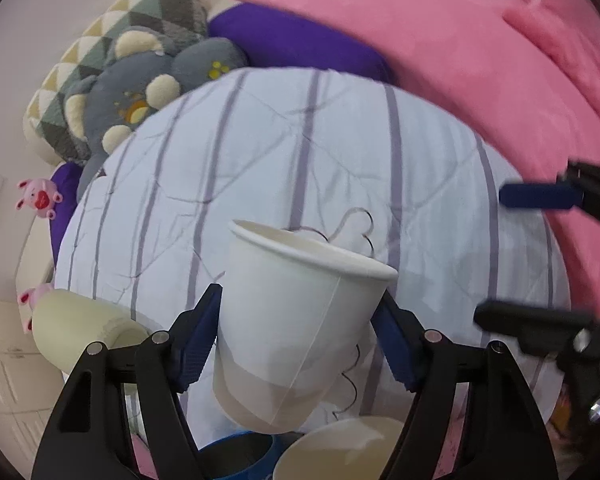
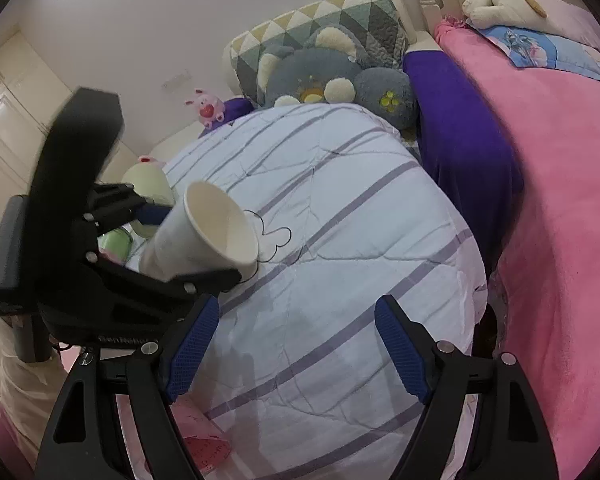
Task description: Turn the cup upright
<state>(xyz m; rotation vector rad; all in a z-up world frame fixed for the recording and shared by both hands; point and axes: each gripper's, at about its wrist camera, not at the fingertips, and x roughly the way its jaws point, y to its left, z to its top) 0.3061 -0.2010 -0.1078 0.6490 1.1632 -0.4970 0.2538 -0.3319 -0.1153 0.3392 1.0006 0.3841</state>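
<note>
The matt white paper cup point(image 1: 296, 332) (faint side seam) contrasts with a soft, quilted cloth duvet point(image 1: 300, 152) and a fuzzy pink blanket point(image 1: 440, 48).

We see: striped white quilt point(image 2: 320, 216) near; pink blanket point(image 2: 560, 200) right; purple cushion point(image 2: 452, 128) between; grey plush pillows point(image 2: 324, 76) far; pink pig toy point(image 2: 207, 107) far left.

The left tool point(image 2: 188, 240) hides the paper cup's point(image 2: 204, 232) base, and the frame edge crops the cream bowl point(image 1: 340, 452)

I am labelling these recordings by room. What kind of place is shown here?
Most likely a bedroom: a striped quilt, a pink blanket and a grey plush toy lie together as on a bed.
</note>
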